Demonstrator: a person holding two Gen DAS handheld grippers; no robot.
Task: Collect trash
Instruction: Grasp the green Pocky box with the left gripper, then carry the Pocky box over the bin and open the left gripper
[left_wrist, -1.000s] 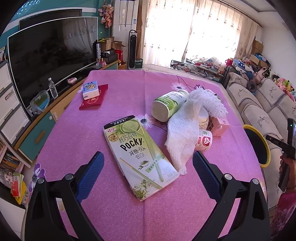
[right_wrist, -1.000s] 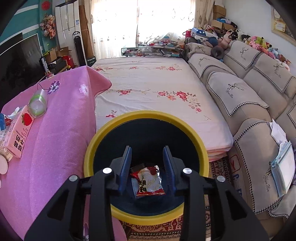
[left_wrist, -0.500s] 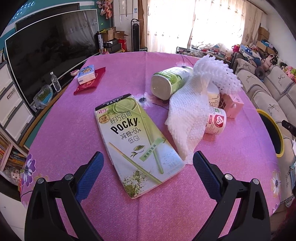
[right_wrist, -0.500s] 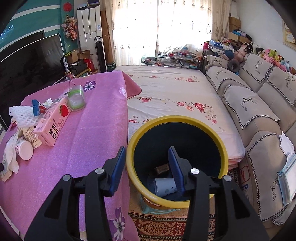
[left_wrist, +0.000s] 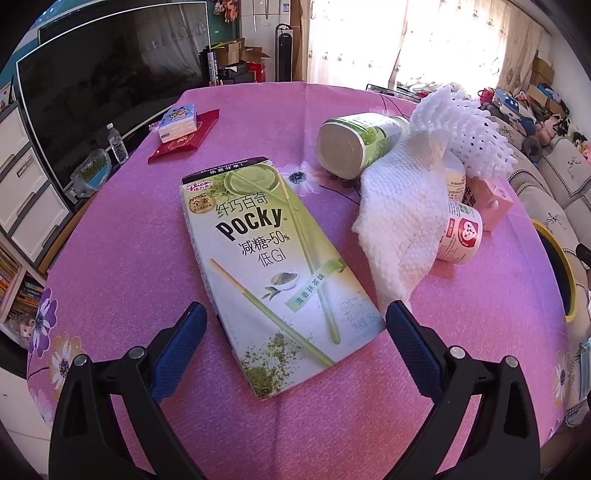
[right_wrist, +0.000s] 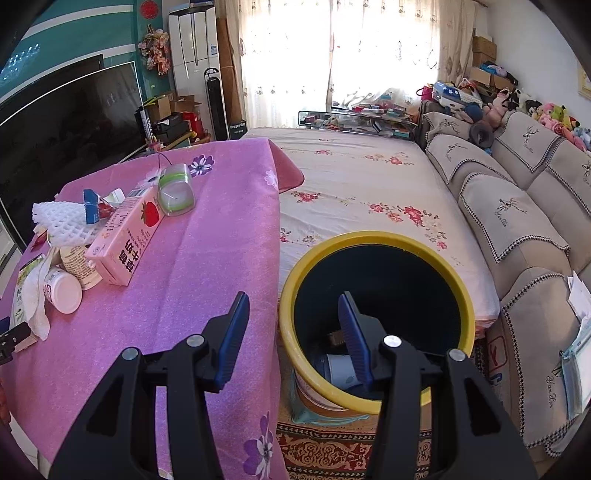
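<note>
1. Left wrist view. The left gripper (left_wrist: 295, 325) stands with its jaws wide apart and nothing between the pads, which straddle the near end of the Pocky box (left_wrist: 273, 269). The box lies flat on the pink tablecloth (left_wrist: 129, 258), its long axis running away from the camera. By its look it is thin cardboard, probably light and possibly empty, with a glossy face that could slide; it would likely crush under a hard squeeze. Across its width, near the lower end, seems the best place to take hold, and a flat-lying box may need one edge tipped up first.

2. Same view, surroundings. Just right of the box lies a white paper towel (left_wrist: 402, 221), draped against a green-labelled bottle (left_wrist: 358, 142) on its side, a small white cup (left_wrist: 460, 236), a pink carton (left_wrist: 493, 201) and white foam netting (left_wrist: 469, 125). The towel's lower corner reaches close to the right-hand pad and could be caught with the box.

3. Right wrist view. The right gripper (right_wrist: 291, 332) has just been opening; its jaws stand partly apart and hold nothing. It hangs over the near rim of the yellow-rimmed bin (right_wrist: 376, 240), which stands on the floor beside the table edge and already holds a cup and other scraps. The strawberry carton (right_wrist: 125, 240) and the rest of the litter lie well to the left on the cloth.
</note>
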